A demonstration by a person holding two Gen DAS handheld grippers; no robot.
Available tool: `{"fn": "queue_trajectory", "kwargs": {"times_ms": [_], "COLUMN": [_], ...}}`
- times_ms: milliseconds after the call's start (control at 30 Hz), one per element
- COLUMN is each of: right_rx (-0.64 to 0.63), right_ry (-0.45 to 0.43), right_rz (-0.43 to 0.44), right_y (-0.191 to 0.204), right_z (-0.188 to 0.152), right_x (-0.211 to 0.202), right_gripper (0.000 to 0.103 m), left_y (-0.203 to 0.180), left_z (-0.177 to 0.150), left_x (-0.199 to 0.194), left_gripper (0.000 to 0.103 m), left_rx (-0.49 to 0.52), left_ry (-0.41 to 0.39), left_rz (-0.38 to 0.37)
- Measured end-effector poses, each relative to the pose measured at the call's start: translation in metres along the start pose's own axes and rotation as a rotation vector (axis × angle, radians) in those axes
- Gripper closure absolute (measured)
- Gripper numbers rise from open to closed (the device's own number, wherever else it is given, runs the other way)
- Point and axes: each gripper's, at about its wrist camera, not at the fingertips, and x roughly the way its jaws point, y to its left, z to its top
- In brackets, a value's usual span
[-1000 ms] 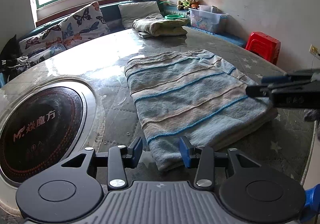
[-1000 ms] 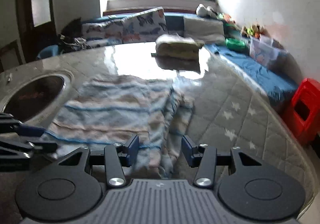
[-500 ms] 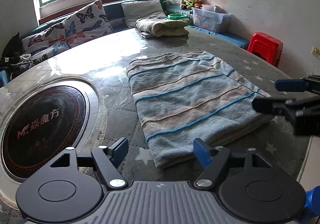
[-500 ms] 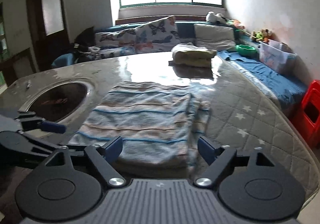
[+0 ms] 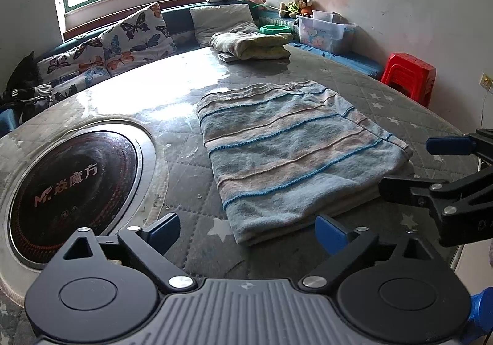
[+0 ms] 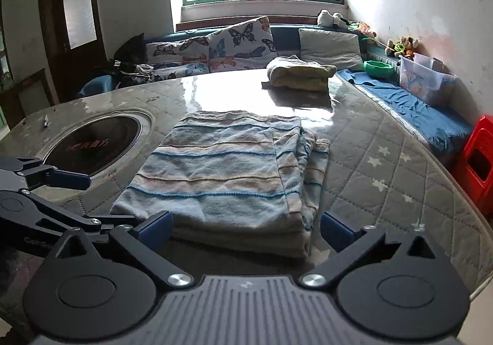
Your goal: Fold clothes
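striped blue-grey garment [image 5: 286, 160] lies folded flat on the quilted table [image 5: 185, 147], left gripper [image 5: 246, 229] and right gripper [image 6: 245, 226] both spread, empty; risk: pinching only the top layer, stacked folds [image 6: 311, 166] likely slide apart.

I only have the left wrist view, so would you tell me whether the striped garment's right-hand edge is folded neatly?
Observer: Not quite. The right wrist view shows the striped garment with loose under-layers sticking out along that edge.
Operator: Thank you. Is the right gripper holding anything?
Observer: No, the right gripper is open and empty.
Operator: Is there anything on the table I'm missing?
Observer: A small dark pen-like object lies beyond the inset burner.
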Motion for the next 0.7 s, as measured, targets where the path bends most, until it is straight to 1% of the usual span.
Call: {"fn": "queue_trajectory", "kwargs": {"times_ms": [200, 567, 700], "right_rx": [0.042, 0.110, 0.111], "right_ry": [-0.003, 0.000, 0.011], "right_rz": [-0.005, -0.014, -0.026], "right_y": [-0.001, 0.000, 0.003], "right_z": [-0.005, -0.011, -0.014], "right_x": [-0.003, -0.008, -0.008], "right_gripper": [0.000, 0.000, 0.000], "left_y": [-0.001, -0.001, -0.003], "left_z": [-0.004, -0.011, -0.013], "left_x": [-0.005, -0.011, -0.012], "left_gripper": [0.001, 0.000, 0.000], "left_rx": [-0.002, 0.009, 0.017], "left_ry": [-0.002, -0.005, -0.004], "left_rz": [0.005, 0.017, 0.018]}}
